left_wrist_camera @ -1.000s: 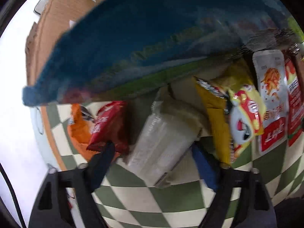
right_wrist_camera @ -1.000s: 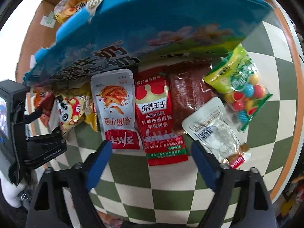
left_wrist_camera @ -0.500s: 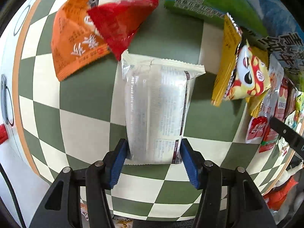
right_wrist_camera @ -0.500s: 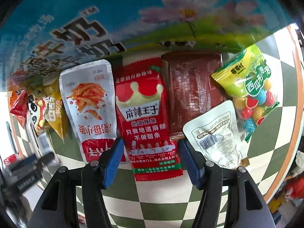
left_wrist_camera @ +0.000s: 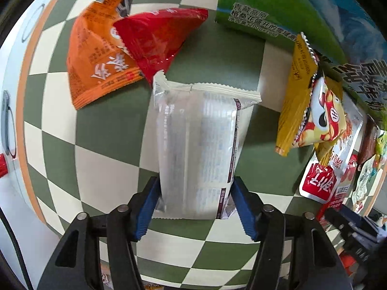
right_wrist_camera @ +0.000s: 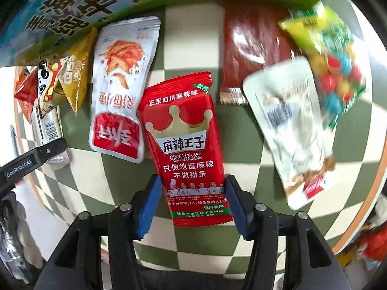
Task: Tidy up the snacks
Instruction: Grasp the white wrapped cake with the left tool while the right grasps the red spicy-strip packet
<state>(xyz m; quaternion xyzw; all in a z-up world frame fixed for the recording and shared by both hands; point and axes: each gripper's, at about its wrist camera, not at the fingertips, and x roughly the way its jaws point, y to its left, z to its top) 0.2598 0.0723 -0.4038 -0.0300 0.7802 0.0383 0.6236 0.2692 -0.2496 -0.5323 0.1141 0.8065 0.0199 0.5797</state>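
I look down on a table top [left_wrist_camera: 101, 133] checked in green and cream, squares running right across both views [right_wrist_camera: 241, 130]. An orange band [left_wrist_camera: 23, 111] edges it, curving along the left in the left view and down the right side in the right view [right_wrist_camera: 377, 176]. Beyond the band lies a white surface [left_wrist_camera: 14, 217], with a thin black cable [left_wrist_camera: 12, 249] crossing its lower corner. Something small and red [left_wrist_camera: 2, 166] shows at the far left edge; I cannot tell what it is.
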